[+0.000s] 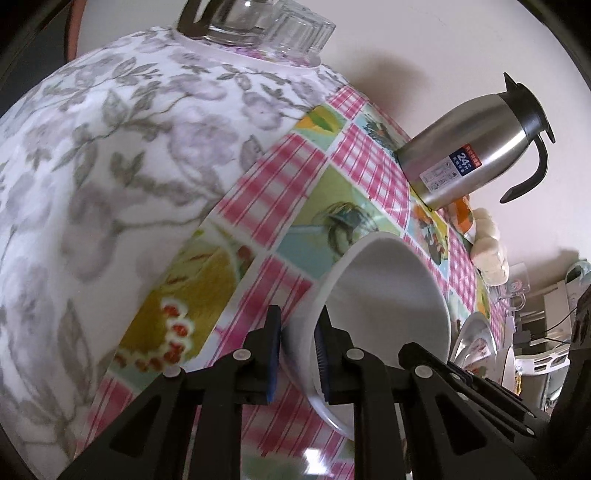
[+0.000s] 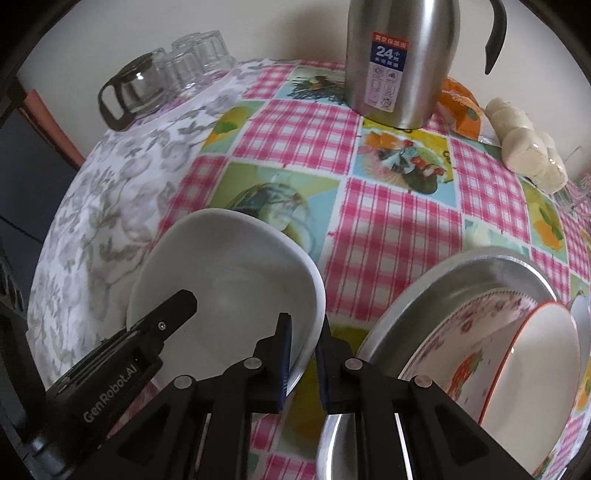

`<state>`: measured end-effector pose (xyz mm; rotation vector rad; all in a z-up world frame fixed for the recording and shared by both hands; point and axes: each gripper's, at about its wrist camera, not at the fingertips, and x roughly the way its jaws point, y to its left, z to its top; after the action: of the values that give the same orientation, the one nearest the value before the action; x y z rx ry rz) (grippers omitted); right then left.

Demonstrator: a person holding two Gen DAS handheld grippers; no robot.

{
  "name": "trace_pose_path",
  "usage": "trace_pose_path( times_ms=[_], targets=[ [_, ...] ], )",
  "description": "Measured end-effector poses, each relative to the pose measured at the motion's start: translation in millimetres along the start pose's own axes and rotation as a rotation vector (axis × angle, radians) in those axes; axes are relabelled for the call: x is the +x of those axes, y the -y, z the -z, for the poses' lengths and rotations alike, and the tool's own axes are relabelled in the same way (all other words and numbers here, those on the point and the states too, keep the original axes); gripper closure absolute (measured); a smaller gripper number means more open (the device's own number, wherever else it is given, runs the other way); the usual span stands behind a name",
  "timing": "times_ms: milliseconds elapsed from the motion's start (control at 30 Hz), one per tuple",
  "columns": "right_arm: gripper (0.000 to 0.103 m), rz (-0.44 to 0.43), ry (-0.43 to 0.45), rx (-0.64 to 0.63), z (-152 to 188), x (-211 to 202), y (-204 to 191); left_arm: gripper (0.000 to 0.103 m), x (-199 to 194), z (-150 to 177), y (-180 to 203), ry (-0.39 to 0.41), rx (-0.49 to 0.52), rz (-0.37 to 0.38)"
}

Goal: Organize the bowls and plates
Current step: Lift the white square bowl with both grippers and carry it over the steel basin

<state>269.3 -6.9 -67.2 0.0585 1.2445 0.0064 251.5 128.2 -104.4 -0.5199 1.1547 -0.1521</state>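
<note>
Both grippers are clamping the rim of one white bowl above the checked tablecloth.

At nine o'clock in the left wrist view, a grey floral cloth is filling the frame; the right wrist view is showing it beside the checked one, with a glass carafe and clear tumblers, their count unclear, at eleven o'clock. The left gripper is pinching the bowl wall, one finger outside, one inside. The right gripper is closing on the rim's opposite edge. One steel flask is standing at twelve o'clock. Only the right wrist view is showing, at four o'clock, a metal tray holding a floral plate and an orange-rimmed bowl. A pale wall is backing the table.
</note>
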Motion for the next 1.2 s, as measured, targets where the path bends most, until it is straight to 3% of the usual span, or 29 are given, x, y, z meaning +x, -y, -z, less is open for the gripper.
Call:
trace_pose_path(
  times_ms=[567, 933, 1200],
  targets=[
    [0.09, -0.064, 0.024, 0.014, 50.3, -22.8, -4.5, 0.085, -25.3, 45.7, -10.2, -0.011, -0.067, -0.102],
    [0.089, -0.11, 0.076, 0.026, 60.0, -37.8, 2.2, 0.085, -37.5, 50.0, -6.7, 0.028, -0.073, -0.094],
    [0.089, -0.13, 0.176, 0.026, 63.9, -67.2, 8.1, 0.085, -63.3, 49.6, 14.3, 0.098, -0.028, -0.065]
  ],
)
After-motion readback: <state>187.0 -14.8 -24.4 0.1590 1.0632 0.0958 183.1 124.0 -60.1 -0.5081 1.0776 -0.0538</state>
